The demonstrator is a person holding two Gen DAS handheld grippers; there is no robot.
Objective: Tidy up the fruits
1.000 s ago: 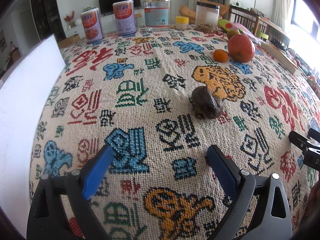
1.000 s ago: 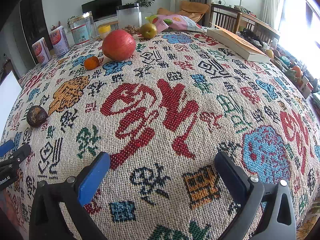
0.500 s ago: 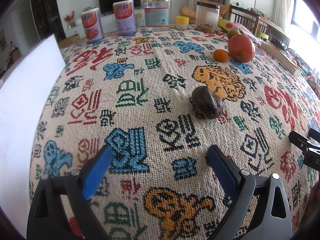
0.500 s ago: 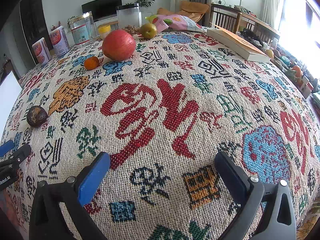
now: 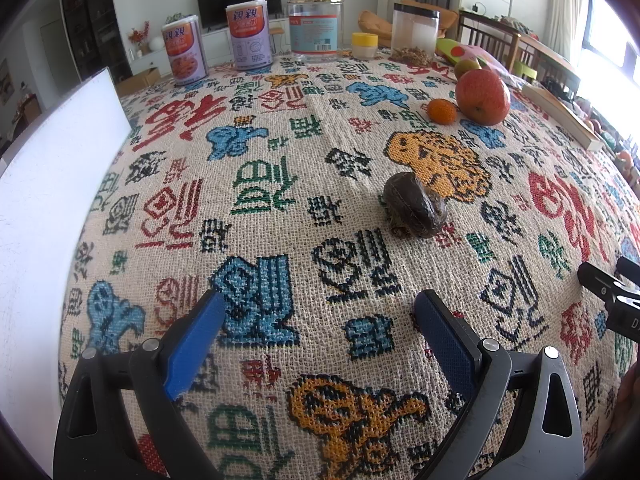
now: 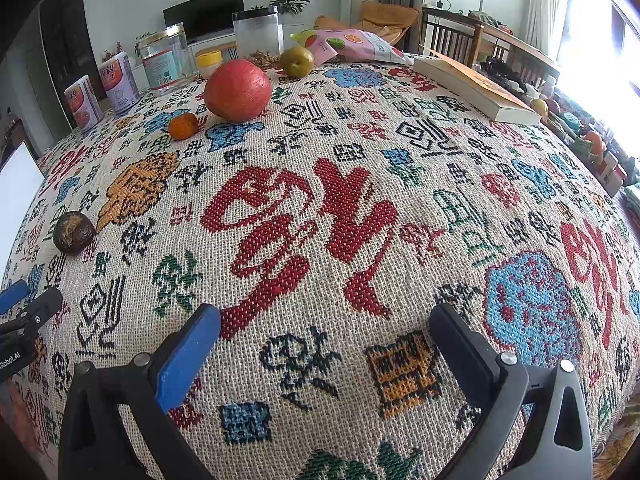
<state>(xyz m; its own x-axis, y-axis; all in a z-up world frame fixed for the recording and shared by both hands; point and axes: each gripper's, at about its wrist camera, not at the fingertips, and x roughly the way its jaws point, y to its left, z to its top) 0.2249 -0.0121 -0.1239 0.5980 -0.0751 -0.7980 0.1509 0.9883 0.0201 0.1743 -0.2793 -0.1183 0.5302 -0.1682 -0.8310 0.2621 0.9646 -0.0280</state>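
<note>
A dark wrinkled fruit (image 5: 414,211) lies on the patterned tablecloth (image 5: 256,200), ahead and slightly right of my open left gripper (image 5: 320,312). Farther back right sit a small orange (image 5: 441,111), a big red-orange fruit (image 5: 483,97) and a green fruit (image 5: 466,67). My right gripper (image 6: 326,328) stands open above the cloth with nothing between its fingers. From the right wrist view the dark fruit (image 6: 74,232) lies far left, the small orange (image 6: 183,125), the big red fruit (image 6: 237,90) and the green fruit (image 6: 296,61) at the back.
A white board (image 5: 44,200) borders the table's left edge. Two cans (image 5: 184,54), a clear jar (image 5: 316,24), a yellow-lidded tub (image 5: 364,45) and a plastic container (image 5: 414,32) line the far edge. A snack bag (image 6: 352,44) and a book (image 6: 476,84) lie at the back right.
</note>
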